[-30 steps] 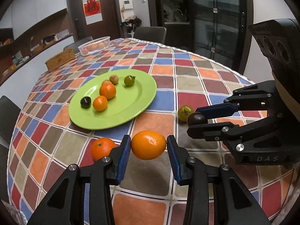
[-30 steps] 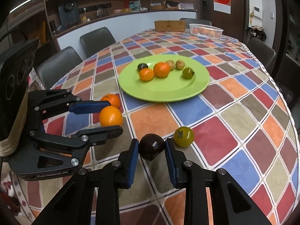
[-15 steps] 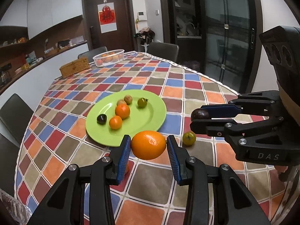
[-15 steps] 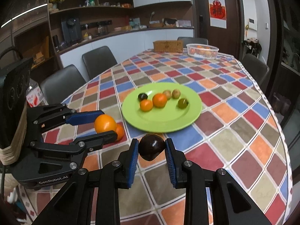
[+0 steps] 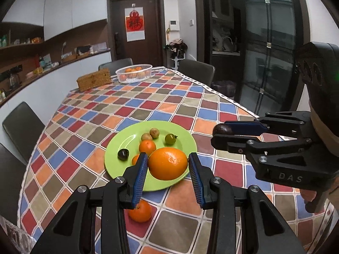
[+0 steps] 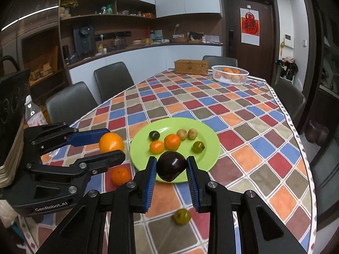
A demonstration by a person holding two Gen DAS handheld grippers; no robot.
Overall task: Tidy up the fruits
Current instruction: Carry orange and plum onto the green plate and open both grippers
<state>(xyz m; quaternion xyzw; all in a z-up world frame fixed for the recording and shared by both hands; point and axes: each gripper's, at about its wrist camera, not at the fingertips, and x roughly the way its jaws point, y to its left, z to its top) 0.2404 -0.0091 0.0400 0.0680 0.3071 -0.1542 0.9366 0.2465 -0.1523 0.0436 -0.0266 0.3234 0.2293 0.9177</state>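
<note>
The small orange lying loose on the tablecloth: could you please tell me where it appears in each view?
Left wrist view: small orange at bottom centre, partly behind the left gripper's left finger.
Right wrist view: lower left, under the left gripper.
Shared landmark: the green plate, just beyond it in both.

Black hand-held gripper [image 5: 167, 165]; blue ribbed pads [image 5: 138, 175]; silver screws

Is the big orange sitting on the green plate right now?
No, the big orange is held up in the air between the left gripper's blue pads, above the green plate.
</note>
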